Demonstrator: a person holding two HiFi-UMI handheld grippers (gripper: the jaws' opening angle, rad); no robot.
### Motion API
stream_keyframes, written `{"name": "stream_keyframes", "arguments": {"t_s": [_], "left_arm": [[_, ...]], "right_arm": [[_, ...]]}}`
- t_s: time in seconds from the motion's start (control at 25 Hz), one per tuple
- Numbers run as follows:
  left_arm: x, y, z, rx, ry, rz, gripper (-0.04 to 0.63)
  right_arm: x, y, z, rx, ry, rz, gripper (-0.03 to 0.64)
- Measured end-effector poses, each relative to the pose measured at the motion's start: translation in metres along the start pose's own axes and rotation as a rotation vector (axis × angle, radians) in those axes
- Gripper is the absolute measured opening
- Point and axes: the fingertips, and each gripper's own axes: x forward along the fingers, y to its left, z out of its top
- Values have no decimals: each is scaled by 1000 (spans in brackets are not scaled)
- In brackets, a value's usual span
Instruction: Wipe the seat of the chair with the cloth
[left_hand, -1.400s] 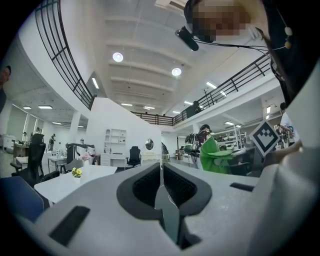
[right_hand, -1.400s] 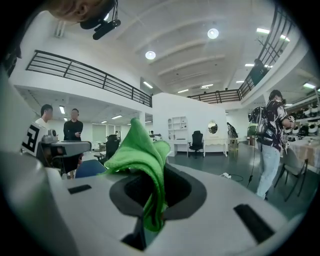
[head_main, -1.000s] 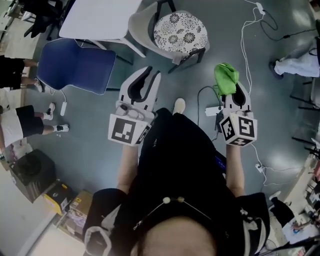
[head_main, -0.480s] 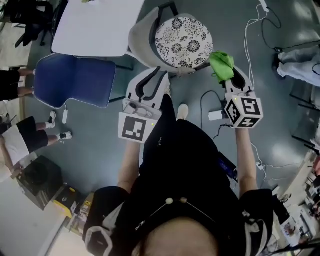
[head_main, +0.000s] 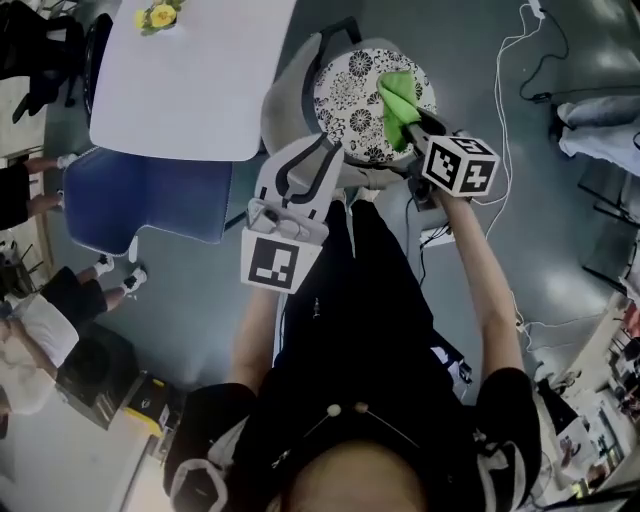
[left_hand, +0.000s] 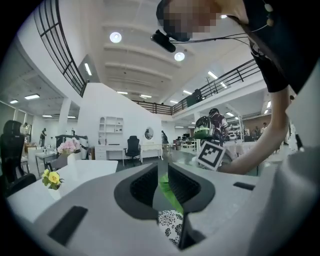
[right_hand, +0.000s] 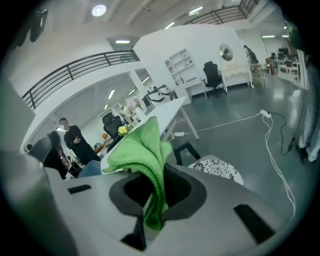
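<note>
Cloth (head_main: 395, 100) green, bunched, clamped in right gripper (head_main: 410, 125) jaws, over patterned chair seat (head_main: 352, 85); contact unclear. Left gripper (head_main: 303, 160) jaws slightly apart, empty. Risk: thin pinch, so wiping drag could pull cloth free. Cloth's long axis runs from jaws away from person.

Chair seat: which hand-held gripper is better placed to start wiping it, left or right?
Right. The right hand-held gripper holds the green cloth over the patterned seat; the left hand-held gripper stands open, empty.
</note>
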Motion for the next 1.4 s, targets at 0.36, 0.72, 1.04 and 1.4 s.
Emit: {"name": "stream_keyframes", "arguments": {"t_s": [0.36, 0.72, 1.04, 1.4], "left_arm": [[50, 9, -67, -58, 94, -25, 66], [68, 22, -114, -156, 92, 41, 66], [72, 17, -135, -162, 102, 38, 66], [81, 10, -139, -166, 98, 27, 66]], "right_arm": [[155, -25, -42, 194, 230, 145, 46], [288, -44, -118, 180, 385, 155, 46], [344, -76, -162, 215, 429, 34, 46], [301, -191, -162, 27, 465, -199, 46]]}}
